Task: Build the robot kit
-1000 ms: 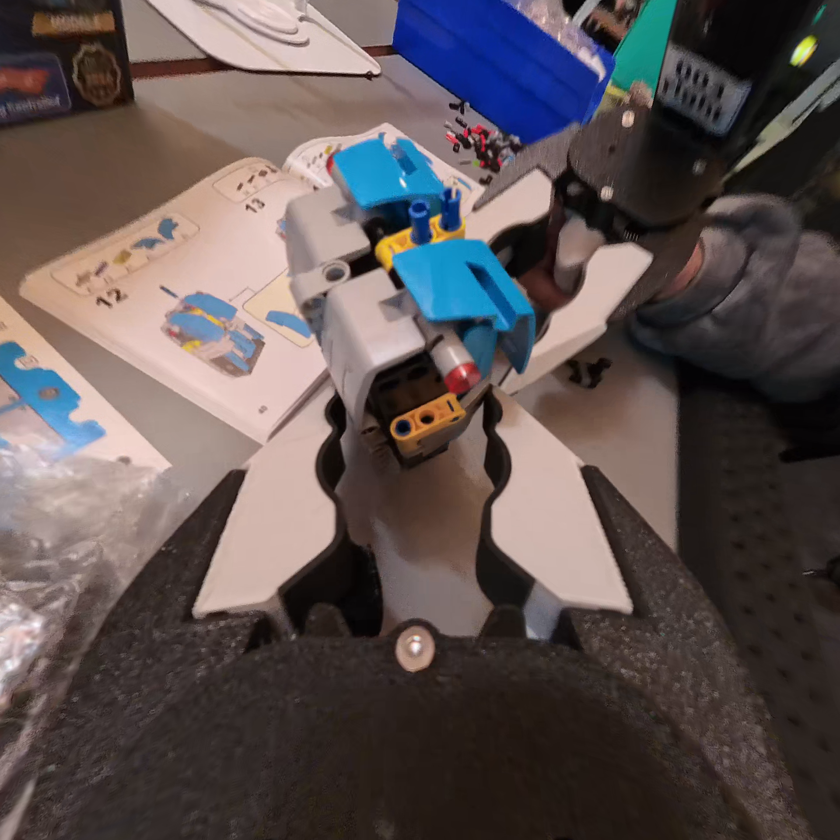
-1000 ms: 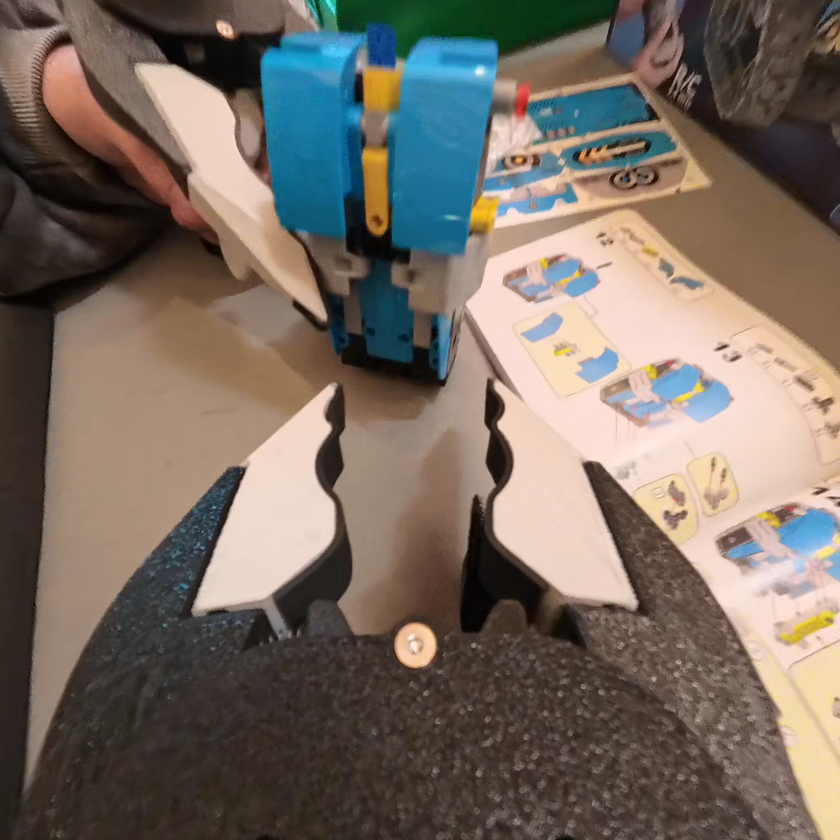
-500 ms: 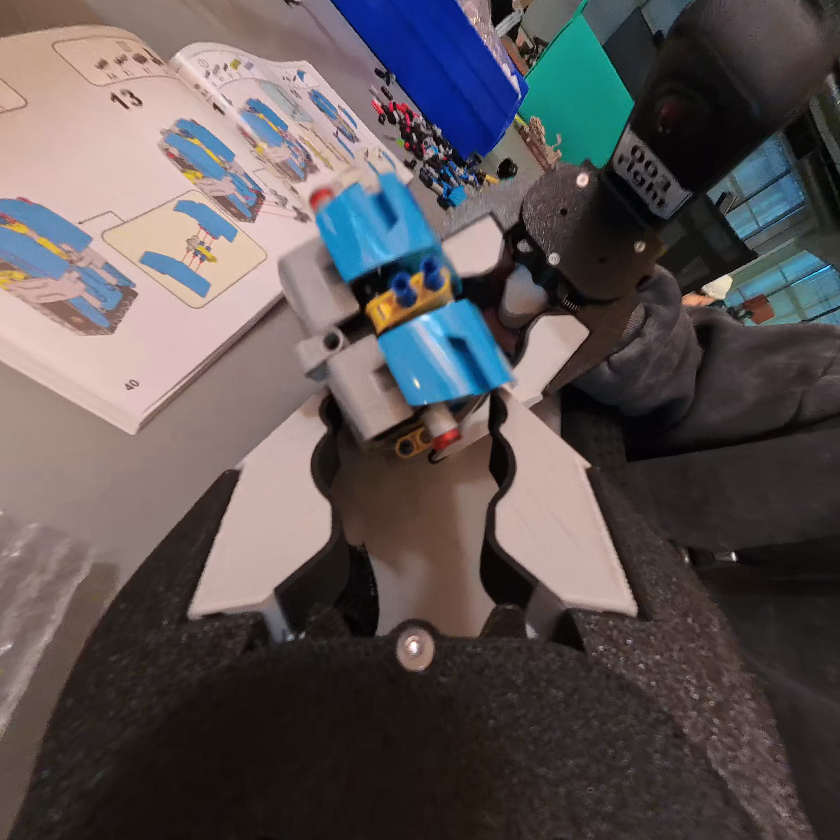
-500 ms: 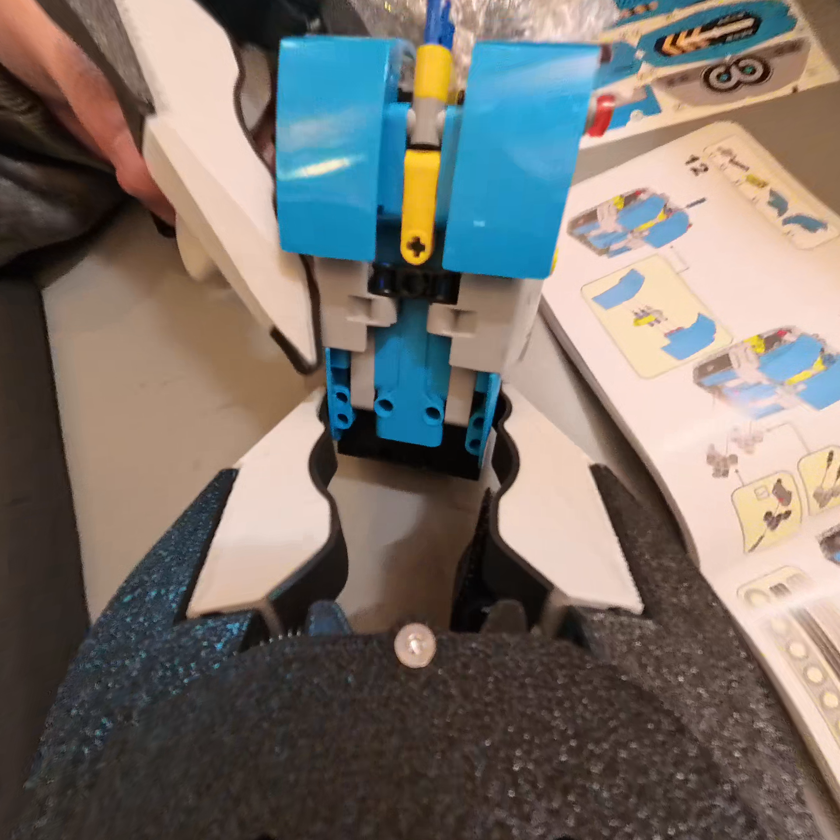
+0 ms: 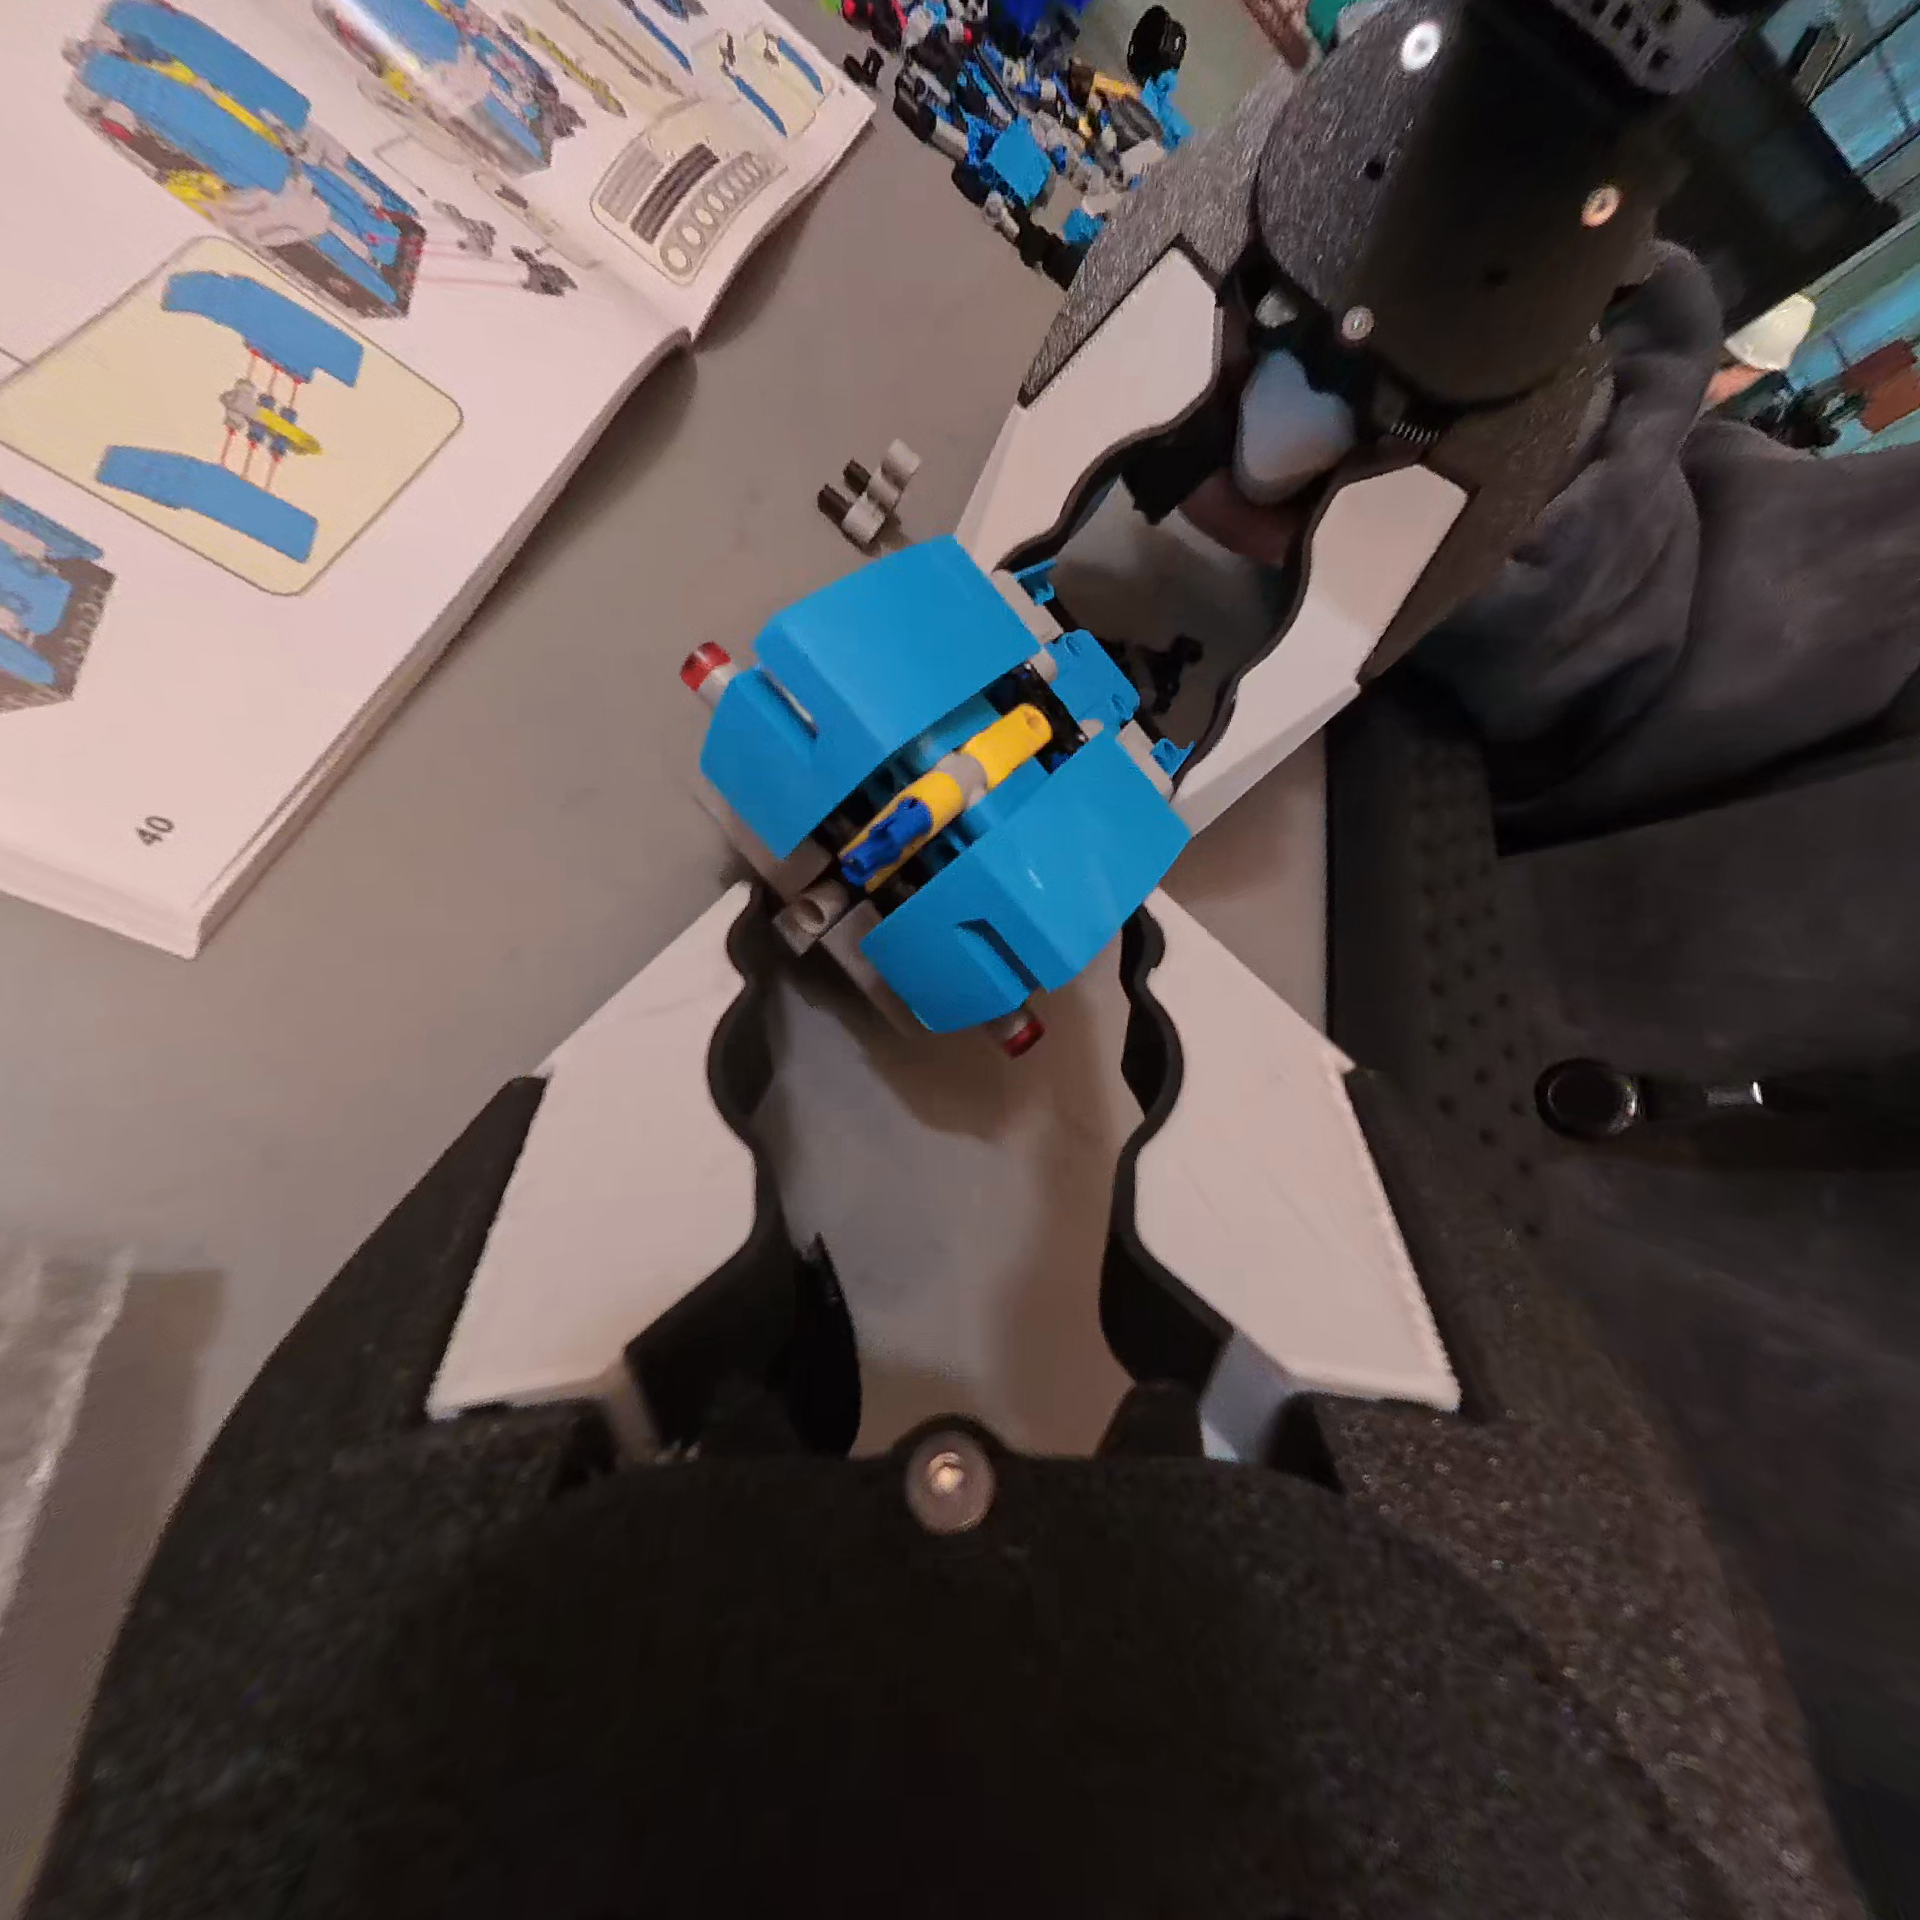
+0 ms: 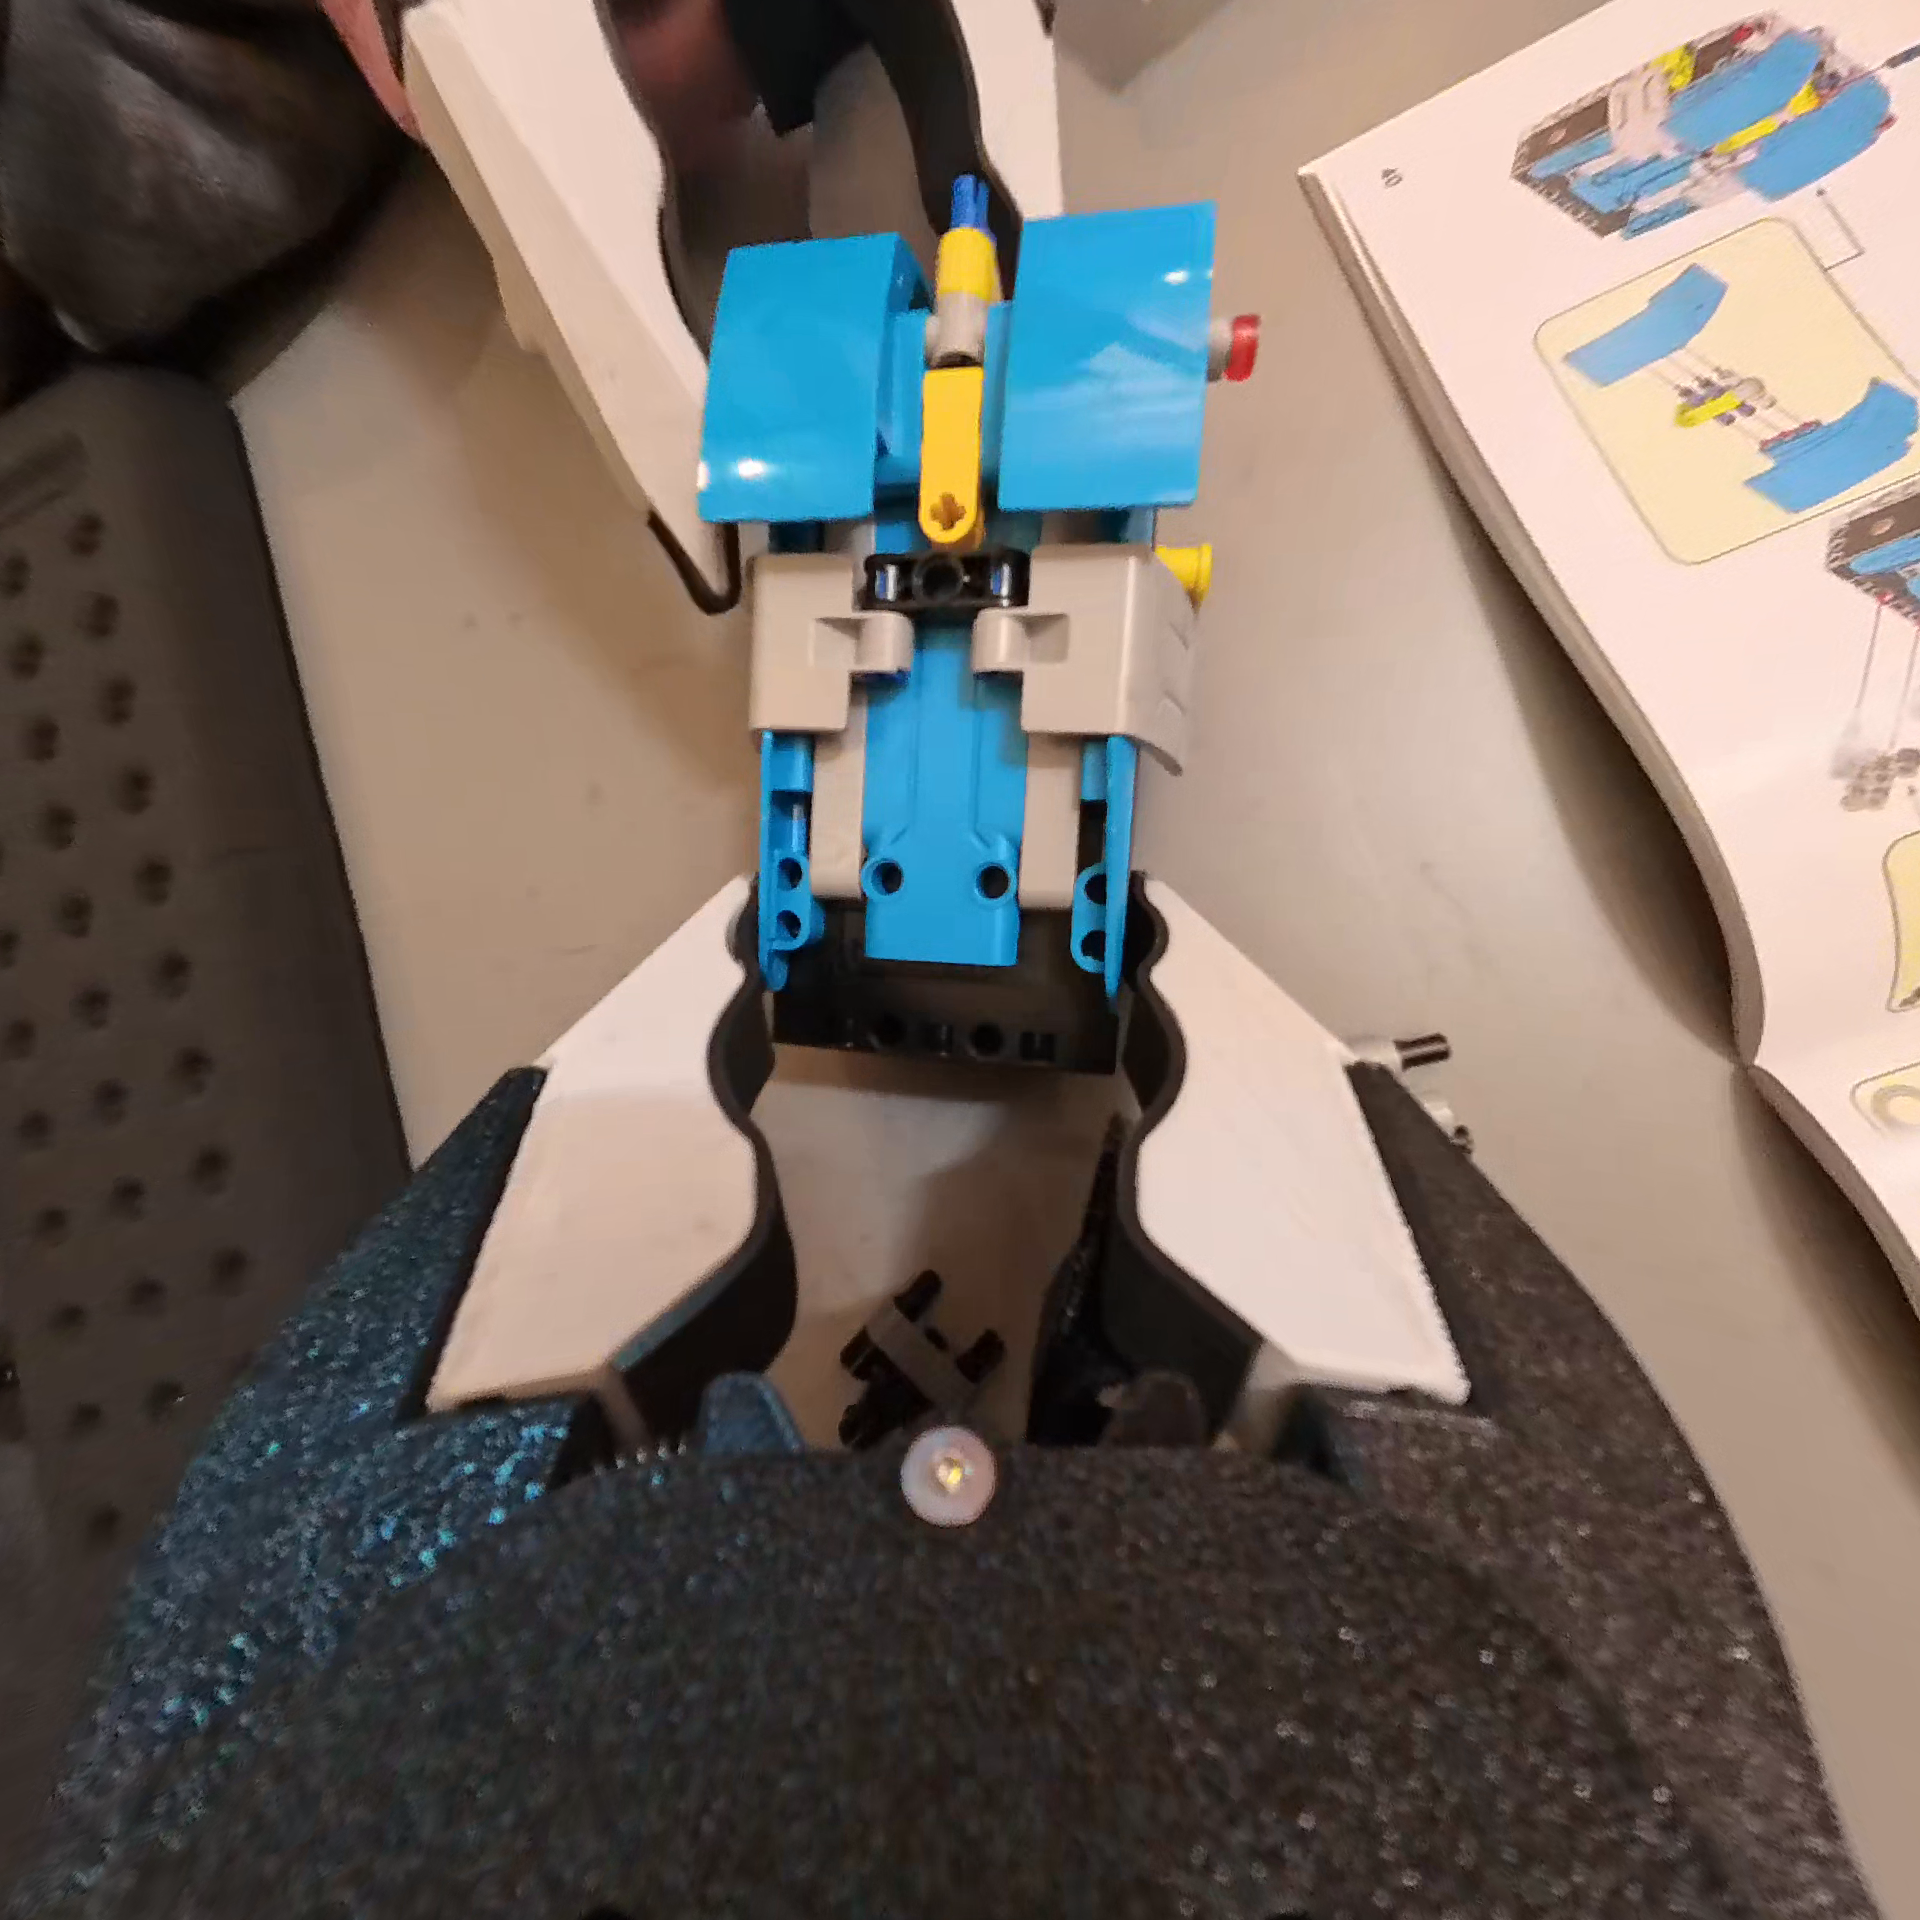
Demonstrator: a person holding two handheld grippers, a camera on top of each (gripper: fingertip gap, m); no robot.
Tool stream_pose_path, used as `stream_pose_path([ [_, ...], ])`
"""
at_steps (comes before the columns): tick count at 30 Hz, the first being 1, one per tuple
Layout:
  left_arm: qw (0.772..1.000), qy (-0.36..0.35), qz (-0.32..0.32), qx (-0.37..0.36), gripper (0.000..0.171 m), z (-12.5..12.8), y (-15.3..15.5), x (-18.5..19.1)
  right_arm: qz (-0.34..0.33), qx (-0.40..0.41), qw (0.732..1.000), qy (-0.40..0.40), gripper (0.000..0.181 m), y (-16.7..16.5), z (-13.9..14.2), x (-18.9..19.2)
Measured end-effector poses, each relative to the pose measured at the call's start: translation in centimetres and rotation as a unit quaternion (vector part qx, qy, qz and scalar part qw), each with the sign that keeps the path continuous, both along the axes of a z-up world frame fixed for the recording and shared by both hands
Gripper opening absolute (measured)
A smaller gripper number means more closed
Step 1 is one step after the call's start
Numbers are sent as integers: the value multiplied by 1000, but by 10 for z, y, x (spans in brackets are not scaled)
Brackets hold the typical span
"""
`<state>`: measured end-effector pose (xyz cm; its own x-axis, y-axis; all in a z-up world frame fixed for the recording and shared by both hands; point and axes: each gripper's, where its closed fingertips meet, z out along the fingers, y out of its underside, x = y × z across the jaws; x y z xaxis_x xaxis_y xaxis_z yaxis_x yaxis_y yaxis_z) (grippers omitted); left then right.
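A brick model (image 5: 935, 800) with blue panels, grey blocks and a yellow axle is held between both grippers just above the grey table. My left gripper (image 5: 940, 925) is shut on its grey and blue top end. My right gripper (image 6: 945, 914) is shut on the model's (image 6: 945, 623) black base, one fingertip on each side. In the left wrist view the right gripper's fingers (image 5: 1101, 416) reach in from the upper right. In the right wrist view the left gripper's fingers (image 6: 551, 260) come in from the top, partly hidden behind the model.
An open instruction booklet (image 5: 312, 416) lies left of the model; it is on the right in the right wrist view (image 6: 1662, 520). Loose small pins (image 5: 868, 488) lie near it, a pile of pieces (image 5: 1039, 135) farther off. A black connector (image 6: 914, 1351) lies under my right gripper. A black perforated mat (image 6: 125, 831) borders the table. It is some 9 centimeters from my right tips to the black connector (image 6: 914, 1351). Seen from the left wrist view (image 5: 1141, 675) as well.
My right gripper has moved forward from short of the model until its fingertips sit on the black base. My left gripper has turned the model, still holding it.
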<state>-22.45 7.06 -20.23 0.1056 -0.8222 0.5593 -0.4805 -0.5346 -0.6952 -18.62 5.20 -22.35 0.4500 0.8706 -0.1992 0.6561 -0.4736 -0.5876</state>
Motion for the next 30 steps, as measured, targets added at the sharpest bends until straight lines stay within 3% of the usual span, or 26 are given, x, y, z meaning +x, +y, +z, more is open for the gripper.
stream_pose_path([
  [2, 1000, -15, 10, 7, 62, 6, 4, 2, 13, 6, 1000, 13, 68, 0, 2, 2],
  [5, 999, -29, 11, 11, 57, 11, 3, 3, 15, 56, 998, -18, 67, 13, 11, 35],
  [9, 1000, -21, 5, 11, 59, 8, -1, 6, 19, 42, 998, 40, 65, 15, 27, 67],
  [13, 1000, -24, 5, 5, 59, 8, -2, 9, 36, 7, 998, 51, 61, 14, 15, 71],
  [16, 1000, -24, 6, 8, 59, 8, -3, 9, 34, 59, 998, -8, 59, 26, 7, 84],
  [18, 1000, -24, 7, 6, 59, 8, -2, 9, 9, 101, 995, -13, 42, 42, 9, 90],
  [21, 1000, -20, 10, 0, 59, 7, -1, 8, -5, 119, 992, -30, 32, 54, 0, 92],
  [26, 1000, -3, 11, -13, 59, 0, -1, 6, 22, 116, 993, -19, 29, 52, -5, 73],
  [28, 1000, 5, 7, -14, 59, -2, -3, 5, 26, 112, 993, -18, 10, 50, -6, 72],
  [30, 1000, 18, 5, -9, 60, -6, -4, 4, 20, 119, 992, -23, 8, 52, -3, 77],
])
